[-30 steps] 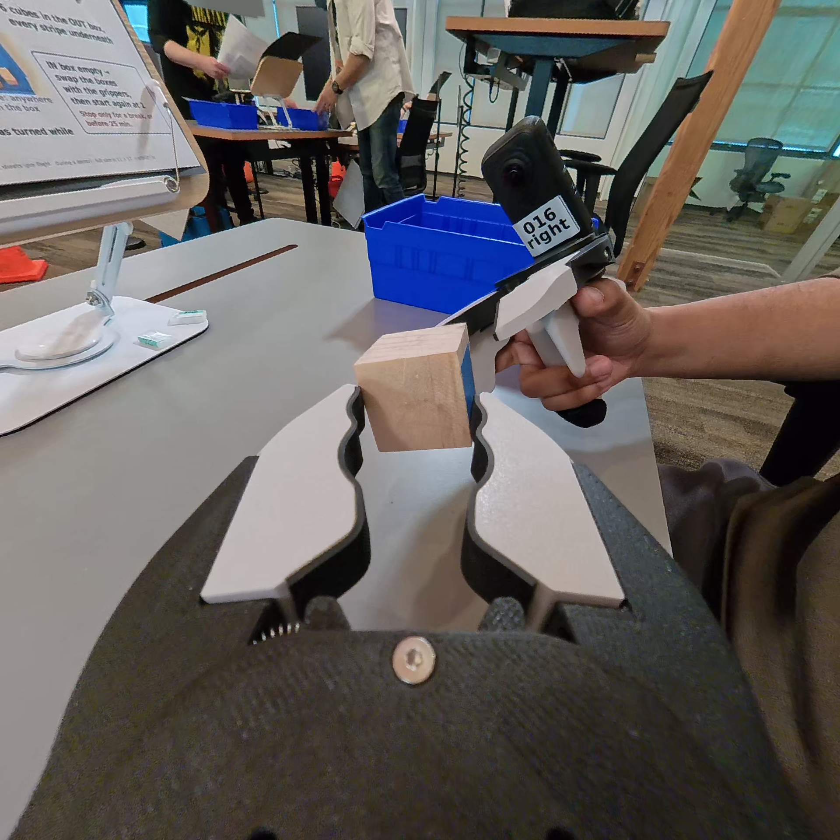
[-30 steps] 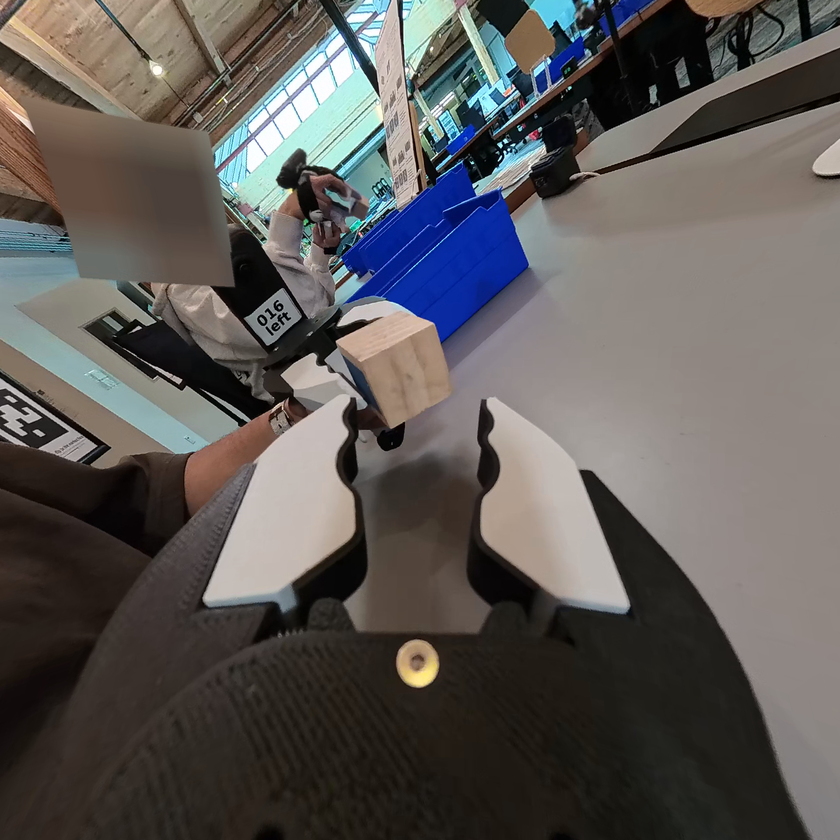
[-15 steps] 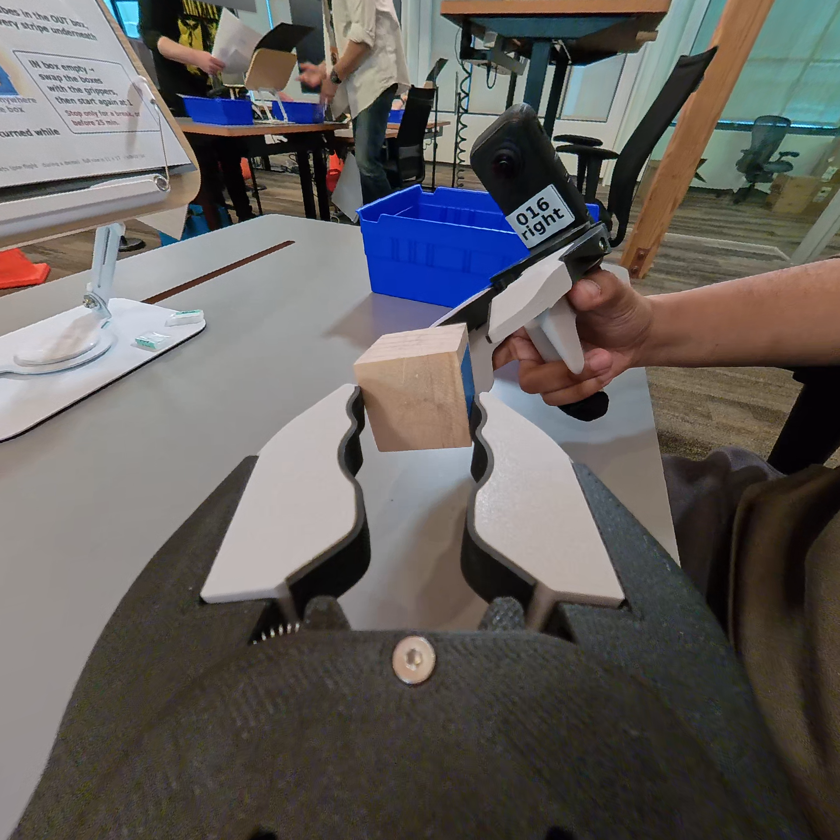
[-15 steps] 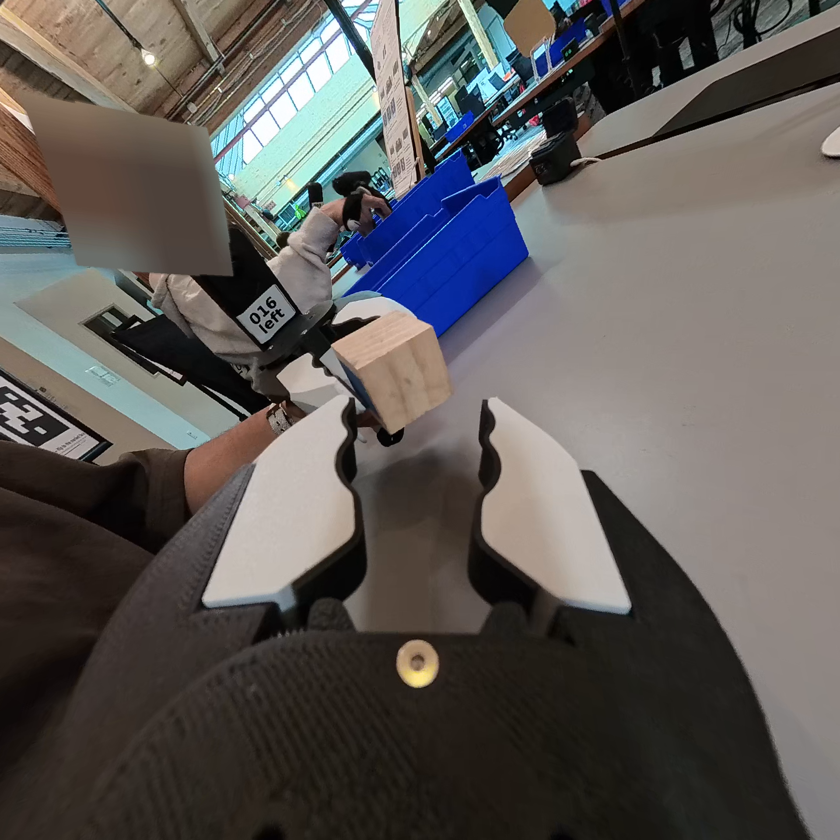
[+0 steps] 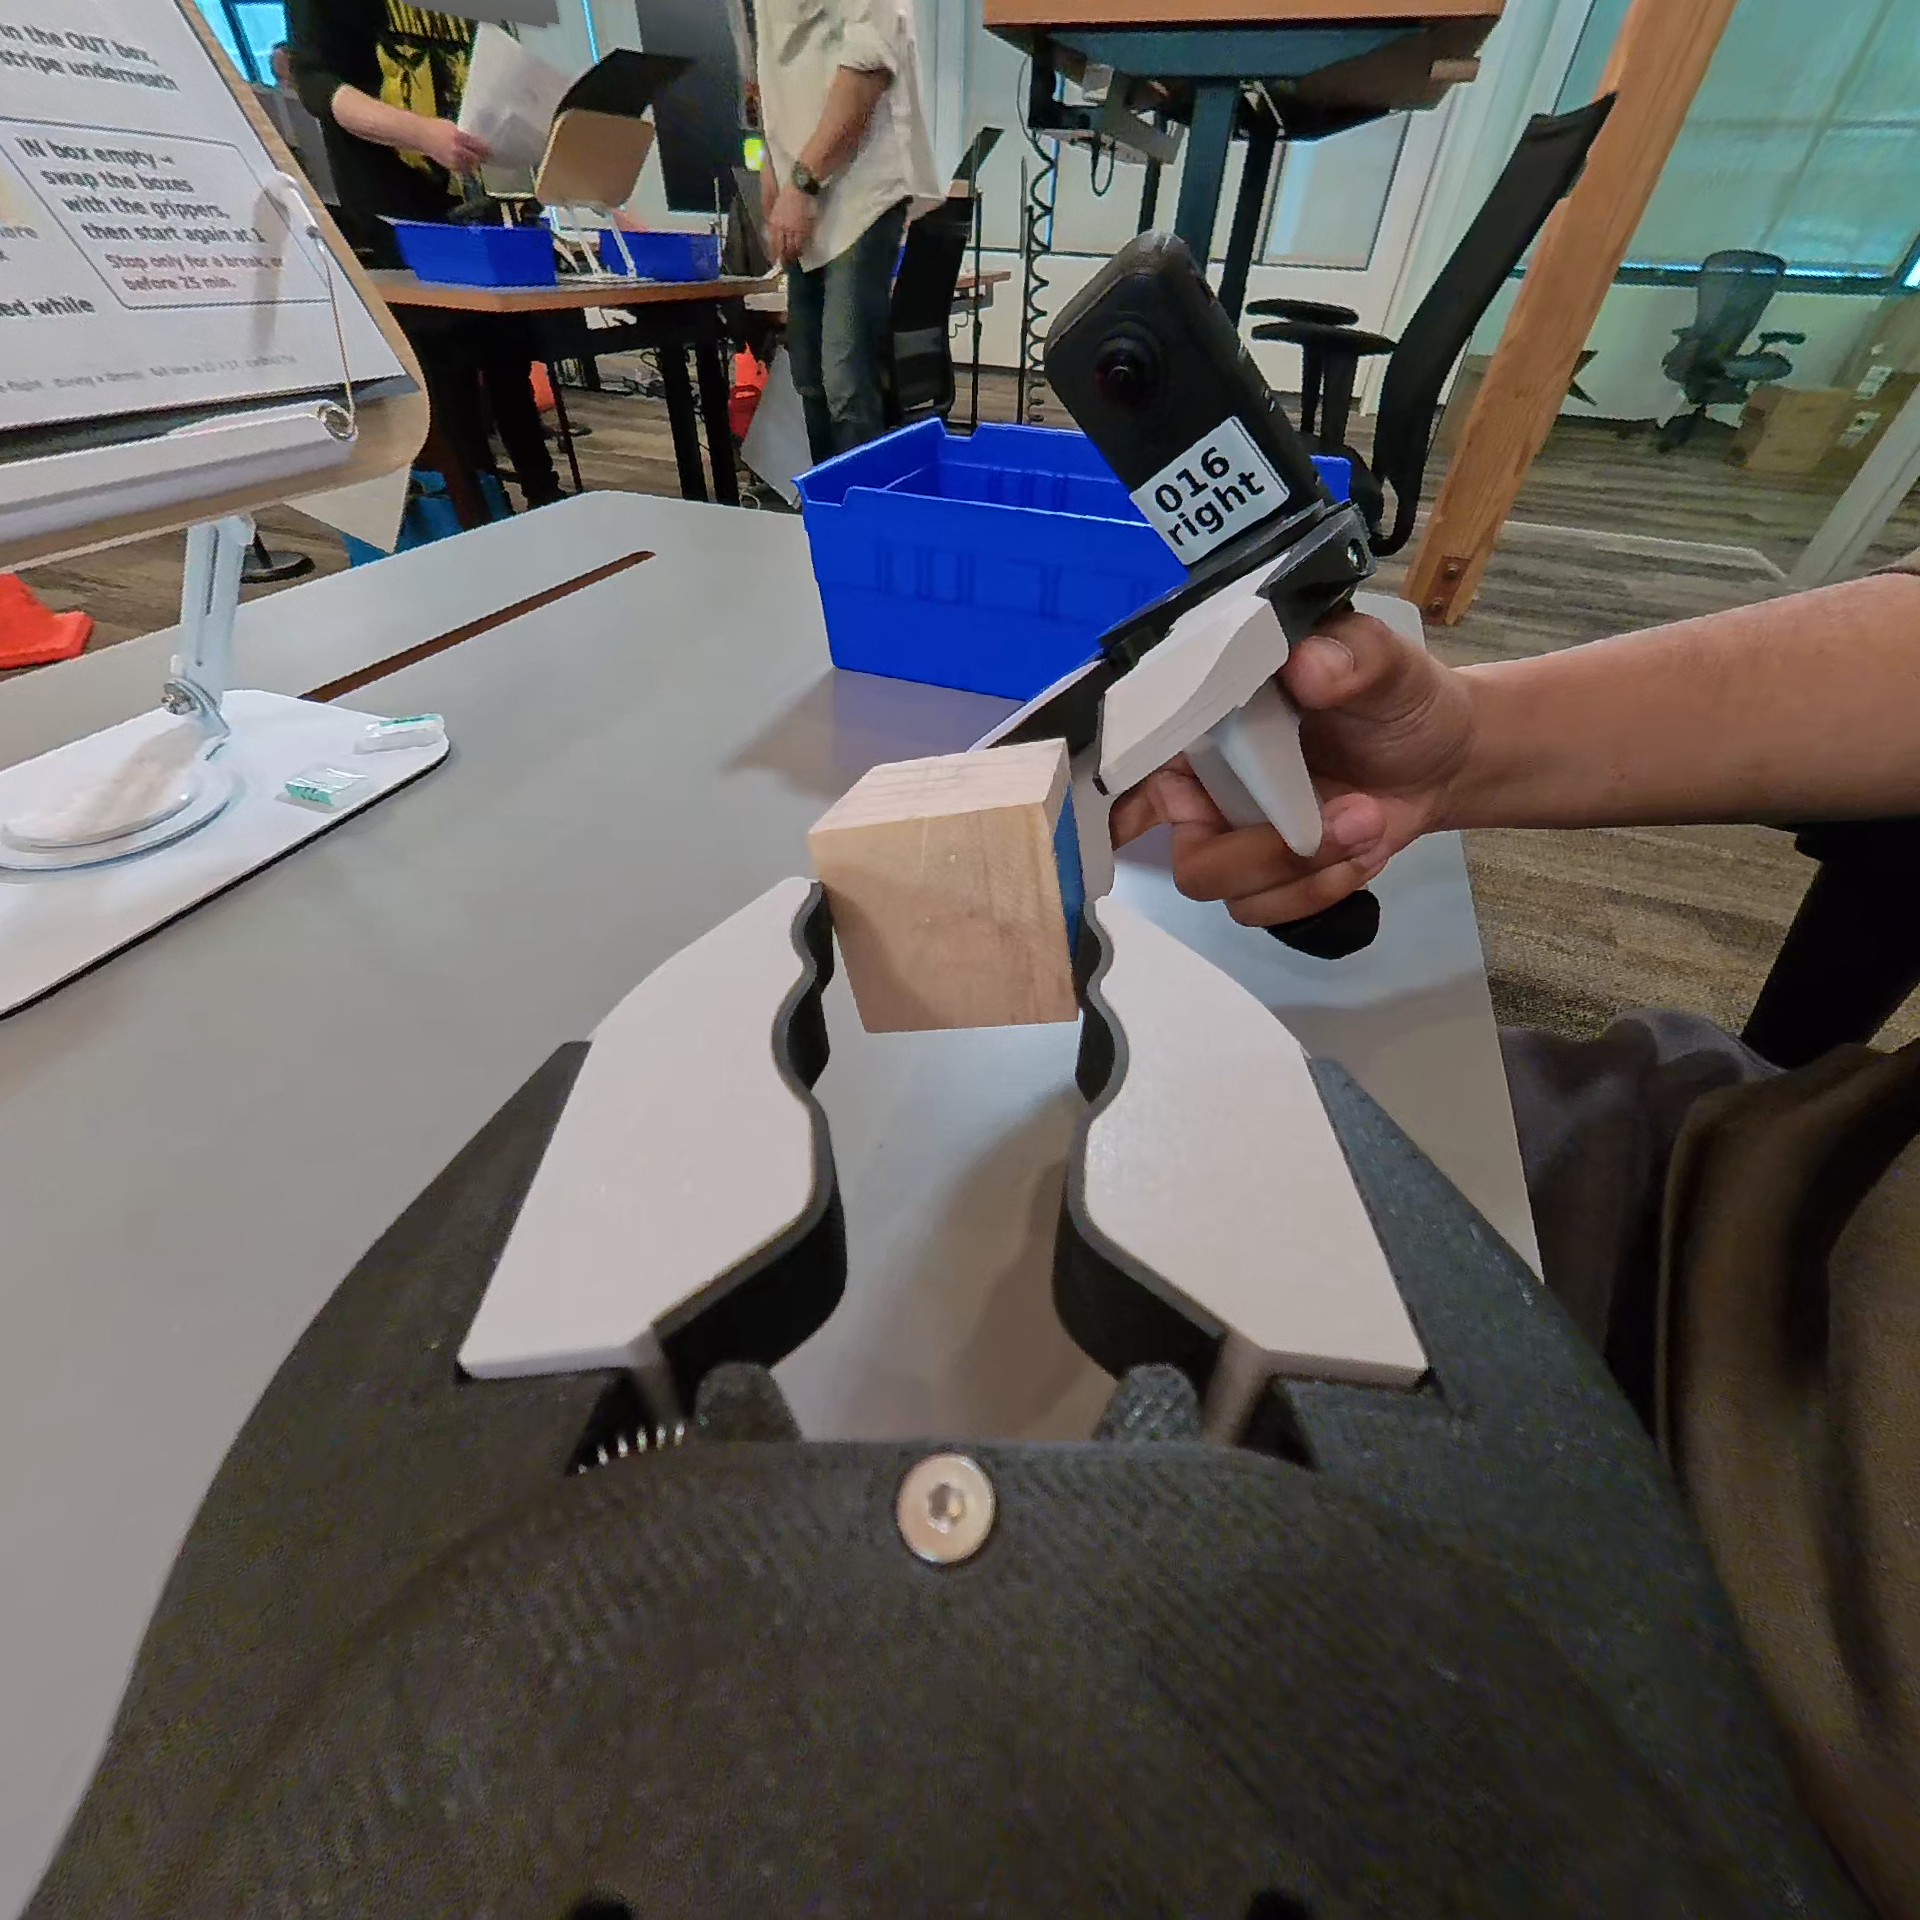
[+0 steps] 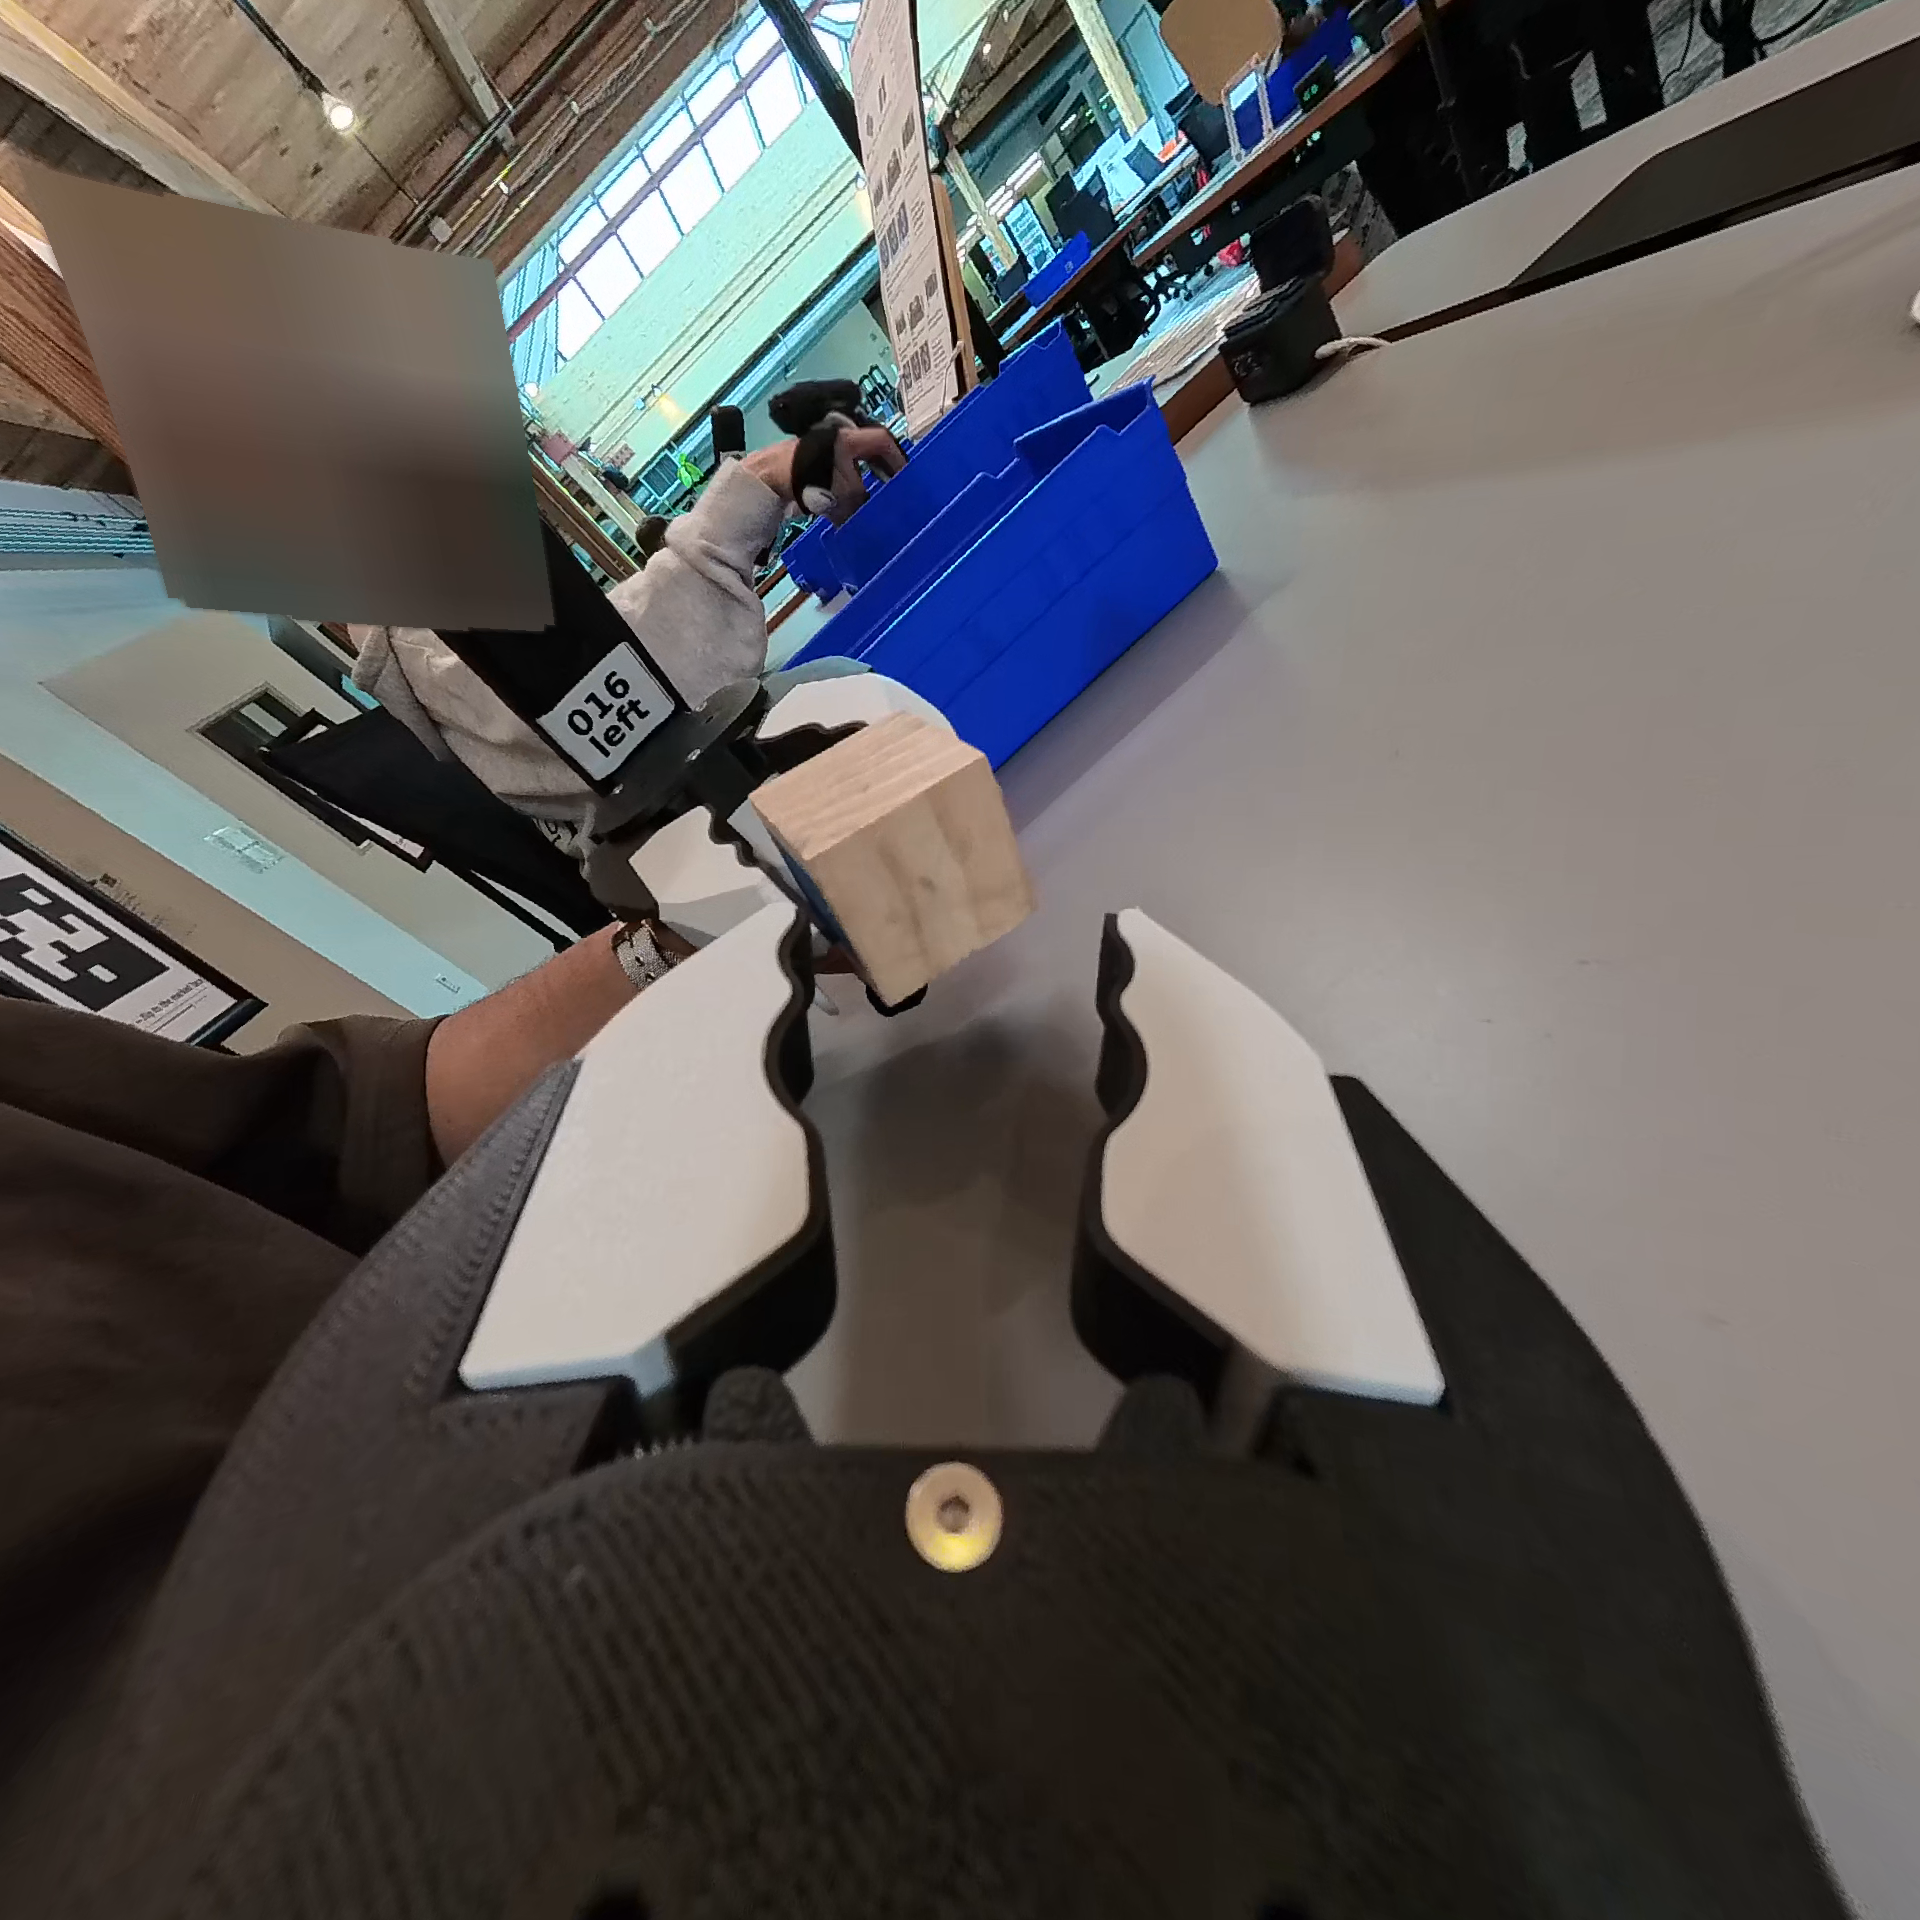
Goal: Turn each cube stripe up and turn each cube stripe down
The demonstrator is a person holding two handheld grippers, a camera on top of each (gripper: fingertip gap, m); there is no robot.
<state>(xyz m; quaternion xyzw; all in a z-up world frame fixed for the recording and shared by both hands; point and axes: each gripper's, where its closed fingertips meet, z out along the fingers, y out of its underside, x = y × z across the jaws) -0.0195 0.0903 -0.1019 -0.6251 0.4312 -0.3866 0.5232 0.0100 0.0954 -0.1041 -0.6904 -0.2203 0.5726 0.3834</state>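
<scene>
Cube: the wooden cube [image 5: 951, 902] hangs above the grey table [image 5: 436, 935], off its surface, with a blue stripe on the face turned toward your right side
Left gripper: your left gripper [image 5: 951, 940] is clamped on the cube, fingertips pressed to two opposite faces
Right gripper: your right gripper [image 6: 951, 961] stands with its jaws spread and nothing between them; in the right wrist view the cube sits just past its left fingertip, apart from the right one
Right hand: your hand [image 5: 1340, 790] wraps the right gripper's handle just to the right of the cube
Bin: a blue bin [image 5: 966, 582] stands on the table well behind the cube
Writing: each gripper's black camera carries a white sticker [image 5: 1208, 501] with dark print, and a white instruction sheet [image 5: 145, 208] on a stand sits far left of the cube; I leave the wording out
Others: people stand at a desk far behind the cube
</scene>
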